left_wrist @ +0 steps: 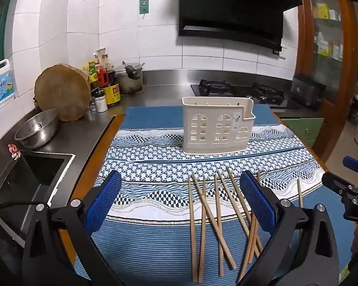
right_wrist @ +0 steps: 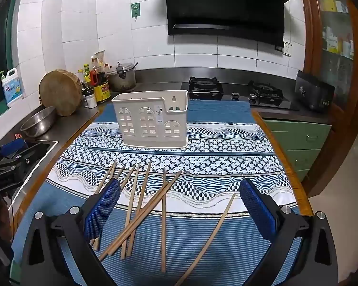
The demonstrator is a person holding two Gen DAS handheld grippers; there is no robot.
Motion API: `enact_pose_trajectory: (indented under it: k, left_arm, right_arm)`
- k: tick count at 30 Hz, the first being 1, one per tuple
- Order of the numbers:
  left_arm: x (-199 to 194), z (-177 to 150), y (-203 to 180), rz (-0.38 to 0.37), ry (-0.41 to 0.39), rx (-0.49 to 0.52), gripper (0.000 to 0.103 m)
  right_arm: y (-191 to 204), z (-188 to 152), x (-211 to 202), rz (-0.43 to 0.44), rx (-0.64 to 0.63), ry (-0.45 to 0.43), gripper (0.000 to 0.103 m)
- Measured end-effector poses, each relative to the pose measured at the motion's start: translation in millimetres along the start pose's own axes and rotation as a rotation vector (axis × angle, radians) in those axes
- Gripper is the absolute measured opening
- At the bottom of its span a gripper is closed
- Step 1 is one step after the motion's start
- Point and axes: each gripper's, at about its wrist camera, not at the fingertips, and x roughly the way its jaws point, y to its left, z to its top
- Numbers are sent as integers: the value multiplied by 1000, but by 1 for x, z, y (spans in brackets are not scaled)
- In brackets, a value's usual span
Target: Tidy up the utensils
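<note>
Utensils, status: wooden chopsticks [right_wrist: 140,214] all loose and crossed on the patterned cloth [right_wrist: 226,162] over the surface, holder [right_wrist: 152,121] beyond them apparently empty; left tool [left_wrist: 181,202] and right tool [right_wrist: 179,205] both wide, holding nothing; sorting seemingly not yet begun.

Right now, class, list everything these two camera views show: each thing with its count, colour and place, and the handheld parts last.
chopsticks: about nine, tan wood, loose and crossing on the near cloth
utensil holder: one, cream, upright behind the chopsticks
cloth: one, blue and white patterned, covering the table
colander: one, steel, on the counter by the sink
sink: one, dark, left of the table
chopping block: one, round wood, leaning on the wall
sauce bottles: several, mixed colours, counter corner
pot: one, metal, behind the bottles
gas stove: one, black, two burners
range hood: one, black, above the stove
left claw: open, blue pads, empty
right claw: open, blue pads, empty
</note>
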Motion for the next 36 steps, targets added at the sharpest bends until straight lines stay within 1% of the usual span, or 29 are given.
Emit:
enact_pose_trajectory:
  k: [15,22,25,28,35,36]
  left_arm:
    - [1,-4,-5,-6,-1,6,98]
    - [4,-4,-2,-9,12,-15,98]
    - [5,-6,-1,-5,17,-19,98]
    - [6,-7,0,16,18,-11,98]
    - [12,-17,5,25,46,-16,98]
    - [13,-20,6,44,48,-11,98]
  right_arm:
    - [6,-2,5,10,-11,7,97]
    - [8,-6,8,13,-13,13,97]
    - [7,-9,9,13,-10,17,97]
    - [7,-12,9,9,-8,23,97]
    - [5,-26,13,3,-3,56,97]
    - [5,-29,15,2,-2,65,97]
